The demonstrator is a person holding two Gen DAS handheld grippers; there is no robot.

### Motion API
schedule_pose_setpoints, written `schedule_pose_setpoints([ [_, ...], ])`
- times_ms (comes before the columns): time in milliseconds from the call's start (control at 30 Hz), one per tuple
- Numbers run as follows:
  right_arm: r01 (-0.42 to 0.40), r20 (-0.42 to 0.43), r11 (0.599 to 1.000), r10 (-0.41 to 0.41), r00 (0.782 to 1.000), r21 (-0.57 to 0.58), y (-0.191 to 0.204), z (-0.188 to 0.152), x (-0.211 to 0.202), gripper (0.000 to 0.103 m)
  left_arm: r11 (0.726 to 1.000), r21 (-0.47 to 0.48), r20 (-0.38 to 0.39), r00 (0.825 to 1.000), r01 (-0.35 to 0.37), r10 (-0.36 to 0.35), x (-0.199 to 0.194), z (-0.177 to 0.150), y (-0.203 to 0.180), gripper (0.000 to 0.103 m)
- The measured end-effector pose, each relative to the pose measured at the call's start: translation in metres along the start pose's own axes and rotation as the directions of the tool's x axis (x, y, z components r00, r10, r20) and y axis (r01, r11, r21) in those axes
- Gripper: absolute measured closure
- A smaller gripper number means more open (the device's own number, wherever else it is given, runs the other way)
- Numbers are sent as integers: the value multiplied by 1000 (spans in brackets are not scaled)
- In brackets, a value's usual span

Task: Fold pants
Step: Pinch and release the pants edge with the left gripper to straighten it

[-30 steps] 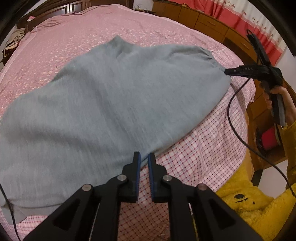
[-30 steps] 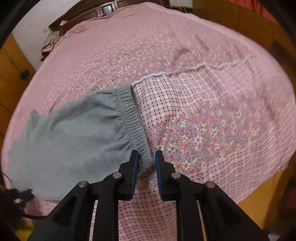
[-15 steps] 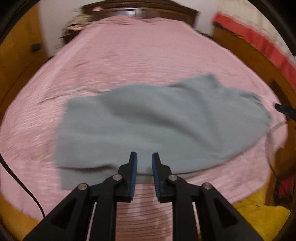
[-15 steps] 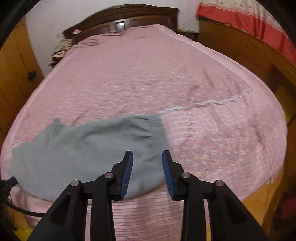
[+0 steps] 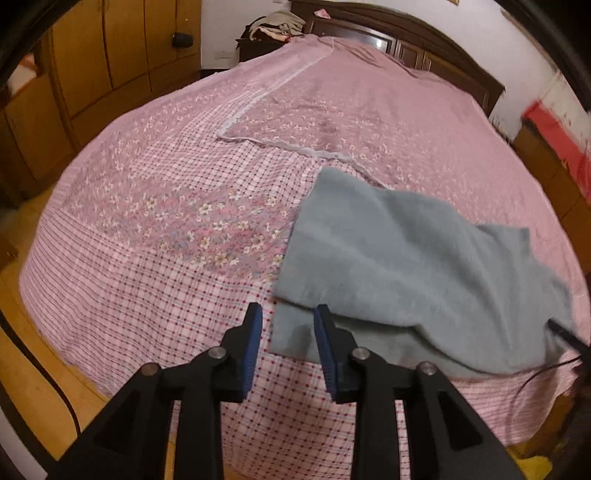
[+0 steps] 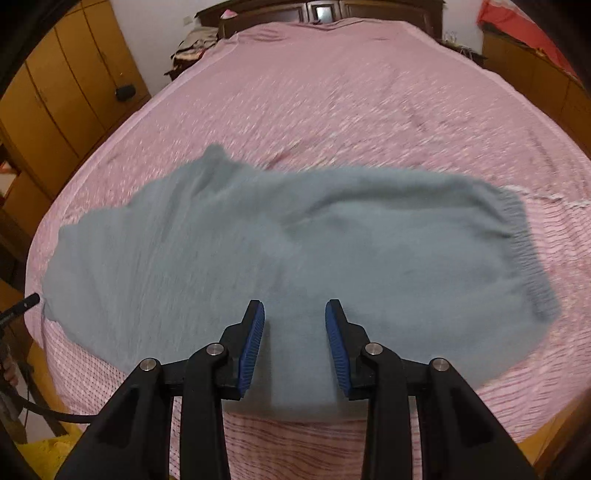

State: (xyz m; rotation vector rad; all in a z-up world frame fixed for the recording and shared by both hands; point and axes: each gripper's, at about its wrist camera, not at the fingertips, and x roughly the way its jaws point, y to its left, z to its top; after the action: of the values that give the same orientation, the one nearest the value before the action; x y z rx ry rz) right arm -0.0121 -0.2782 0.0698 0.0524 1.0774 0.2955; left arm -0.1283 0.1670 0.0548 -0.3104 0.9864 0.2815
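Grey fleece pants (image 6: 295, 236) lie across the near part of the pink bed (image 6: 332, 92), their elastic waistband (image 6: 524, 251) at the right end. In the left wrist view the pants (image 5: 406, 258) are folded over, and a lower layer's corner (image 5: 295, 332) pokes out toward me. My left gripper (image 5: 288, 332) hovers over that corner; its jaws are opening and the pads press on nothing. My right gripper (image 6: 295, 332) stands open above the middle of the near edge of the pants, holding nothing. The tip of the left gripper (image 6: 20, 306) shows at the pants' left end.
Wooden wardrobes (image 5: 110, 55) line the left wall. Beyond the bed are a dark headboard (image 5: 406, 40) and a pile of clothes (image 5: 273, 26). A low cabinet with red cloth (image 6: 535, 33) stands on the right. A black cable (image 5: 535, 376) trails over the bed's near right edge.
Both grippers have opened. The left one swung from the pants' near edge to their left end. The right one let go of the waistband and moved left over the pants' middle.
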Motion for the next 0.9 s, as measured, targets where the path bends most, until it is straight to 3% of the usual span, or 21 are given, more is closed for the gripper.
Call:
schedule_pose_setpoints([
  [100, 22, -11, 1000, -22, 1000, -16, 11, -6, 14, 67, 999, 6, 6, 999, 33, -33, 0, -3, -5, 73],
  [233, 79, 16, 996, -79, 997, -51, 21, -11, 18, 64, 1000, 7, -11, 1000, 6, -6, 14, 3, -12, 73],
  [467, 81, 38, 996, -80, 996, -38, 19, -14, 19, 63, 991, -127, -10, 999, 33, -34, 32, 14, 6, 71],
  [733, 89, 39, 995, -88, 995, -43, 20, -15, 22, 62, 997, -72, -83, 996, 8, -14, 21, -8, 2, 71],
  [900, 95, 37, 995, -94, 995, -34, 22, -13, 25, 61, 997, -79, -77, 997, 23, -29, 22, -12, -2, 73],
])
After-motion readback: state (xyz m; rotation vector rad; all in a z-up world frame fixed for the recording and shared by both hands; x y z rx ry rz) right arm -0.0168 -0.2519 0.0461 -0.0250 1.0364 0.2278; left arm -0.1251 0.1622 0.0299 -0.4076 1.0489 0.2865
